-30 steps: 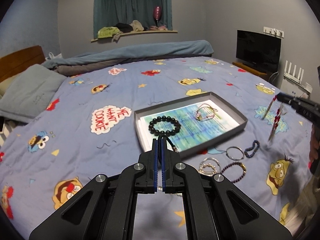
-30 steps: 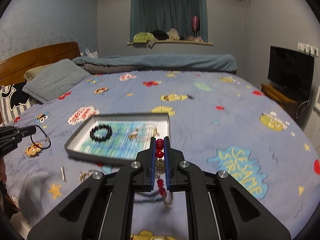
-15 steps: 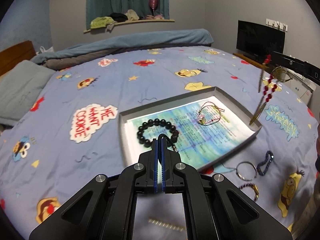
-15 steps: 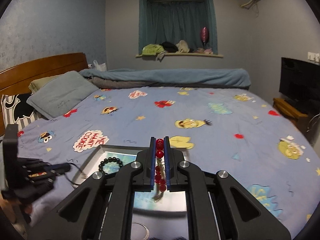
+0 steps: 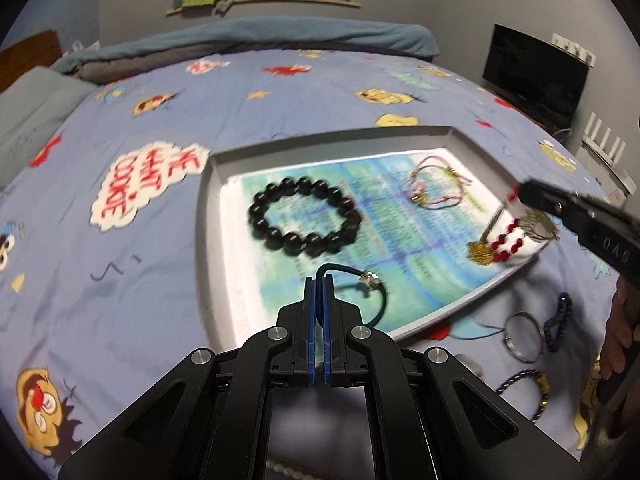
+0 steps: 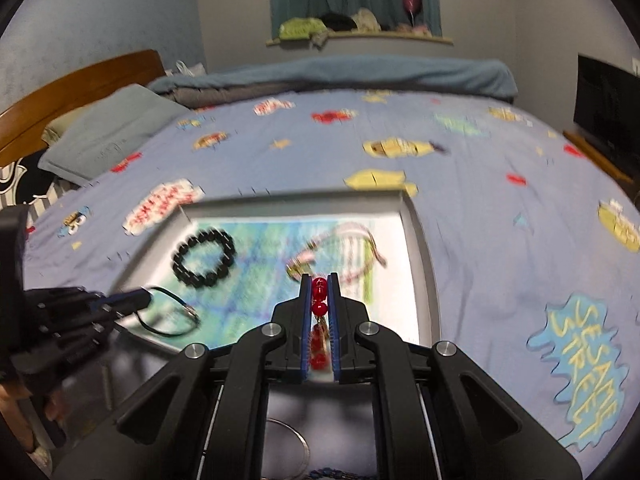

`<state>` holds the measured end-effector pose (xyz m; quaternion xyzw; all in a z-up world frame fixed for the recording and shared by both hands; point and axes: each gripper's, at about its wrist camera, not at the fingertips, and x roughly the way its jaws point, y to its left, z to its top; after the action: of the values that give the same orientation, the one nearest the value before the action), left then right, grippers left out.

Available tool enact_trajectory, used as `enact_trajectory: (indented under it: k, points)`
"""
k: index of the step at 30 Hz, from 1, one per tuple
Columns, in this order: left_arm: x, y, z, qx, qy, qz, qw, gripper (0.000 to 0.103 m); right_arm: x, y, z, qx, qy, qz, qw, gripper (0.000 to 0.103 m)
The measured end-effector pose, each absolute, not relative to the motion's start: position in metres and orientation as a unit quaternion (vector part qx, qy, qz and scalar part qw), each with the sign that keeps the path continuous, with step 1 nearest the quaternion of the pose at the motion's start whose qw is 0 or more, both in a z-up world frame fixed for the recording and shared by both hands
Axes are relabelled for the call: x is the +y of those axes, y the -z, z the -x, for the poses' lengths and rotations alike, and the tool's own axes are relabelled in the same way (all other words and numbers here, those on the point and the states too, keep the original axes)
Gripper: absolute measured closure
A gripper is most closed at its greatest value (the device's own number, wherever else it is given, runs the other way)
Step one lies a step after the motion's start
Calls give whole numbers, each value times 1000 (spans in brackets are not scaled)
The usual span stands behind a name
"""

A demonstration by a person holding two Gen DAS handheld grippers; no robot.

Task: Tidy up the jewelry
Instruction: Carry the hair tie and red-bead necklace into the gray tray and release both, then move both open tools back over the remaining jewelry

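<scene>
The left claw (image 5: 319, 280) pinches a limp black cord bracelet (image 5: 370, 286) over the tray (image 5: 208, 200); the right claw (image 6: 320, 280) clamps a light, dangling red-bead strand (image 6: 319, 300). Both look floppy, best gripped mid-cord.

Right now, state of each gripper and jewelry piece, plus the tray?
left gripper: shut on thin black cord bracelet, over tray
right gripper: shut on red bead strand
grey tray: open, flat on bed
black bead bracelet: lying in tray
pink cord bracelet: lying in tray
silver bangle: on bedspread, outside tray
</scene>
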<state>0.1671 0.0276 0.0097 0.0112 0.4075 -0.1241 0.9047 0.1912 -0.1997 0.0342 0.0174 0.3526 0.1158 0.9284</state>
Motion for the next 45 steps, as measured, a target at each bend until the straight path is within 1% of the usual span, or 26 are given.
enact_trajectory:
  k: [7,16,17,18,19,20,21,25,26,27,28,29,31,32,33,34,36,37,38,39,42,43,45]
  points:
    - [42,1,-174,418,106,5,902,99,-213,-9,-201,389,-93,-31,916,96]
    - [34,2,-174,420,103,-9,901,99,-212,-3,-202,404,-96,-23,910,95]
    - [35,1,-174,421,103,-6,901,97,-212,-3,-201,404,-97,-24,909,94]
    - [37,1,-174,421,103,-3,901,91,-211,-4,-201,404,-97,-24,909,91]
    - [37,0,-174,421,103,-1,901,86,-211,-5,-200,405,-99,-26,909,88]
    - [38,-1,-173,420,103,1,902,82,-211,-6,-199,404,-100,-27,909,81]
    - [37,-1,-172,419,104,0,902,82,-211,-7,-198,402,-100,-26,910,79]
    - [35,-3,-168,416,101,-8,904,80,-211,-11,-193,398,-102,-27,911,79]
    - [36,-4,-167,416,101,-8,904,77,-212,-13,-191,396,-103,-29,912,72]
    - [36,-5,-166,416,101,-6,904,73,-213,-15,-190,393,-104,-31,913,60]
    - [37,-7,-165,415,101,-6,904,72,-214,-18,-187,388,-105,-34,915,55]
    - [38,-8,-164,413,100,-6,905,69,-214,-20,-185,383,-105,-34,917,51]
    - [40,-12,-159,409,98,-5,907,63,-216,-26,-181,376,-101,-34,920,49]
    - [41,-15,-156,406,97,-4,909,57,-218,-30,-178,374,-100,-37,921,45]
    - [42,-17,-153,404,97,-3,910,53,-220,-33,-175,372,-101,-40,922,39]
    - [43,-20,-150,401,98,-2,911,51,-223,-36,-172,370,-100,-44,923,35]
    - [47,-27,-140,394,97,2,914,46,-228,-44,-162,361,-102,-50,926,23]
    - [48,-29,-136,391,96,3,915,43,-229,-46,-159,359,-102,-51,927,21]
    - [51,-34,-130,386,94,6,918,36,-232,-50,-153,354,-101,-52,928,17]
    - [53,-36,-126,384,94,8,919,31,-234,-53,-149,352,-100,-52,929,15]
    - [57,-45,-111,377,95,8,921,24,-239,-60,-134,350,-94,-47,931,11]
    - [57,-47,-106,376,96,5,922,24,-240,-61,-131,349,-93,-46,931,10]
    - [58,-54,-95,372,95,-7,923,18,-244,-65,-121,347,-87,-41,933,7]
